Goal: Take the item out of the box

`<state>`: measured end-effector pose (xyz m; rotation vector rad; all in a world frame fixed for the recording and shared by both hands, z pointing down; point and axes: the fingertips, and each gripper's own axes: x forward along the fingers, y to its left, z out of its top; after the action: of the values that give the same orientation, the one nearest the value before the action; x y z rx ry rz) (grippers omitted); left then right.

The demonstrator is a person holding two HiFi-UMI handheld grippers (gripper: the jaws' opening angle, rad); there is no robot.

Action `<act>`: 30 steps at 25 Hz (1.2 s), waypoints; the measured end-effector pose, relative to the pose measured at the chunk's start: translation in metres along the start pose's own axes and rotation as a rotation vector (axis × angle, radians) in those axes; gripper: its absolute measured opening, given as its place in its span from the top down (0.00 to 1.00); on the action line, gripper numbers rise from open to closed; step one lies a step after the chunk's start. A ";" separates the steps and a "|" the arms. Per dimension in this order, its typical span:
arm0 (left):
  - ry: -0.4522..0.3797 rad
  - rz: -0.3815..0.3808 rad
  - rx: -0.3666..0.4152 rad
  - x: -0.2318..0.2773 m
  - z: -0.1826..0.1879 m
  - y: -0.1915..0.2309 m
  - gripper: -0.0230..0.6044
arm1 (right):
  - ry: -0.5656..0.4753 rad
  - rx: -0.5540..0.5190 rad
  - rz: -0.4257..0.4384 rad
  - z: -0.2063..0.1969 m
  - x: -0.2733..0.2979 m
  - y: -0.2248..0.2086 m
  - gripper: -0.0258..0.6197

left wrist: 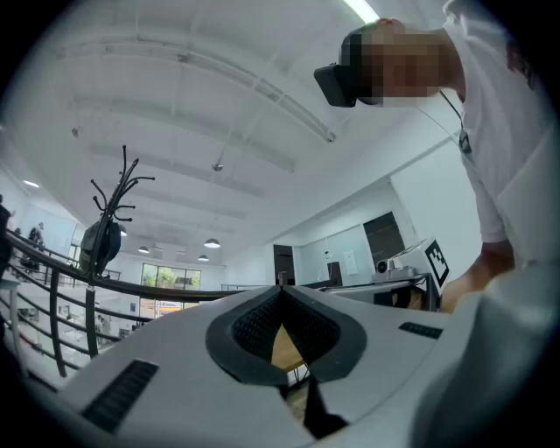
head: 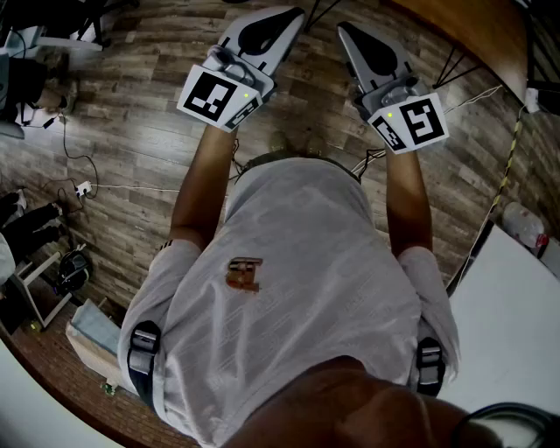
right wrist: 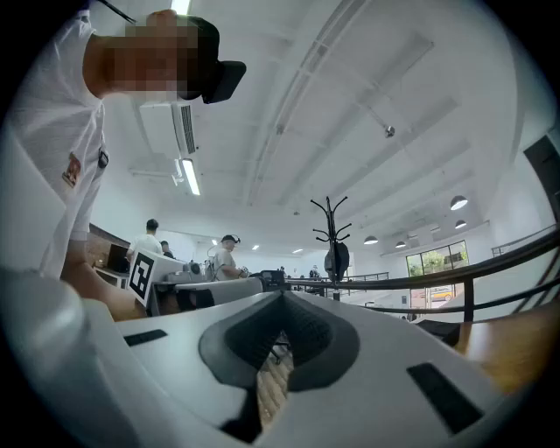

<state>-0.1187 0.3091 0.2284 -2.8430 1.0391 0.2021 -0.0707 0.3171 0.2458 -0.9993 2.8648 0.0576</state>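
No box and no item show in any view. In the head view I hold both grippers out in front of my body, over the wooden floor. My left gripper [head: 295, 13] has its jaws closed together with nothing between them. My right gripper [head: 344, 27] looks the same. Seen from its own camera, the left gripper [left wrist: 282, 289] points upward at the ceiling, its dark pads meeting at the tip. The right gripper [right wrist: 282, 297] also tilts up with its pads touching and nothing held. Each view shows the other gripper's marker cube [left wrist: 437, 259] [right wrist: 142, 275] off to the side.
A wooden floor [head: 131, 131] with cables [head: 83, 185] lies below. A white table [head: 512, 306] stands at the right and a round wooden top [head: 477, 26] at the upper right. A coat rack [right wrist: 333, 236], a railing [left wrist: 70, 289] and people [right wrist: 229, 254] stand further off.
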 end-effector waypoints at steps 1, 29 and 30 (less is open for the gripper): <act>0.001 0.001 0.000 0.001 0.000 -0.001 0.93 | -0.001 0.000 0.001 0.000 -0.001 -0.001 0.91; -0.003 0.097 0.004 0.084 -0.017 -0.016 0.93 | -0.001 0.039 0.087 -0.001 -0.045 -0.088 0.91; -0.004 0.101 0.007 0.087 -0.017 -0.017 0.93 | -0.001 0.037 0.089 -0.001 -0.047 -0.092 0.91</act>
<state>-0.0402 0.2641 0.2322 -2.7851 1.1807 0.2122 0.0227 0.2738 0.2518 -0.8641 2.8971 0.0123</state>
